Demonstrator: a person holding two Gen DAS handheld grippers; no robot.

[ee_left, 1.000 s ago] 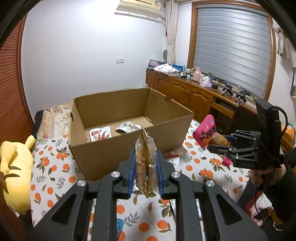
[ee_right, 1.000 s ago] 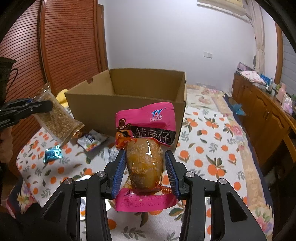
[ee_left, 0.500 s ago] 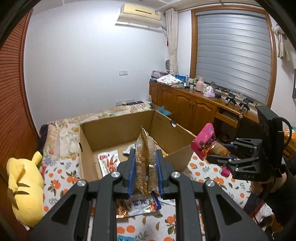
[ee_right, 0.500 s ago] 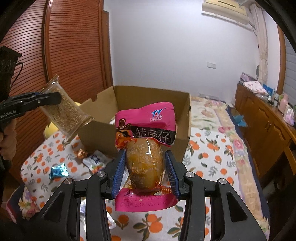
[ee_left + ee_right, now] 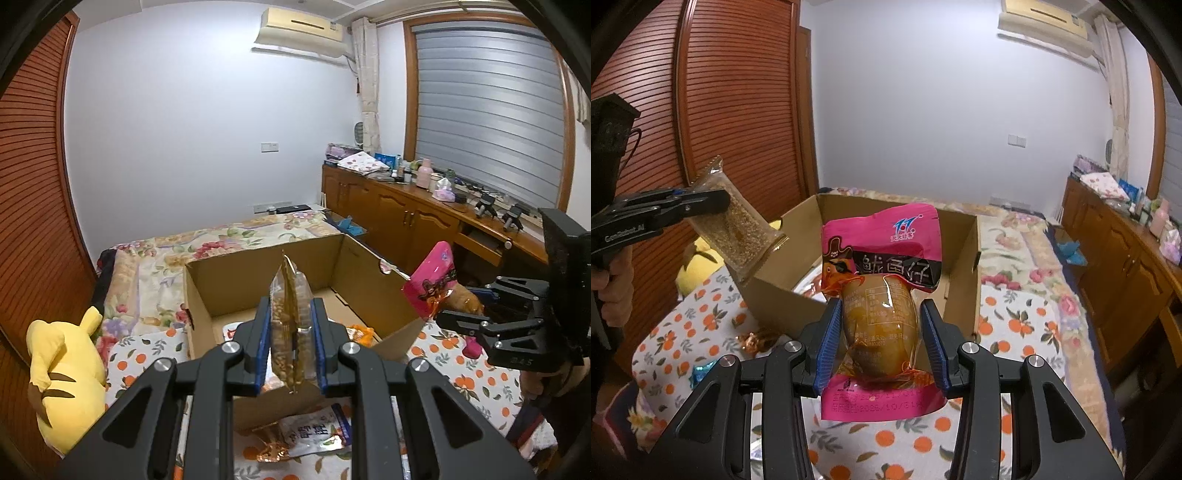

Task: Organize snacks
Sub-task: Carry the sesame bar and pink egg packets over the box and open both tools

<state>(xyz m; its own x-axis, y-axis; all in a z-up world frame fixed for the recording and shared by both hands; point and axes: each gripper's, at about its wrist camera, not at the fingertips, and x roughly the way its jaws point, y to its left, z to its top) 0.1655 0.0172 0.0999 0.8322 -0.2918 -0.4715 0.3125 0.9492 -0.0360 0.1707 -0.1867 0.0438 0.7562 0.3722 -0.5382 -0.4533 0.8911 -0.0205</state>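
Observation:
My left gripper (image 5: pixel 290 321) is shut on a clear packet of small brown snacks (image 5: pixel 290 332), held upright over the near edge of an open cardboard box (image 5: pixel 258 269). My right gripper (image 5: pixel 881 325) is shut on a pink squid snack packet (image 5: pixel 882 269), held high over the box's near right corner (image 5: pixel 960 229). Each gripper shows in the other view: the left one with its clear packet (image 5: pixel 738 229), the right one with the pink packet (image 5: pixel 432 284). A few packets lie on the box floor (image 5: pixel 360 332).
The box stands on a bed with an orange-print sheet (image 5: pixel 1015 325). Loose snack packets lie in front of it (image 5: pixel 314 435), (image 5: pixel 757 339). A yellow plush toy (image 5: pixel 62 365) lies at the left. A wooden cabinet (image 5: pixel 406 225) runs along the right wall.
Both grippers have risen and moved toward the box with their packets still held. The box interior now shows from higher up.

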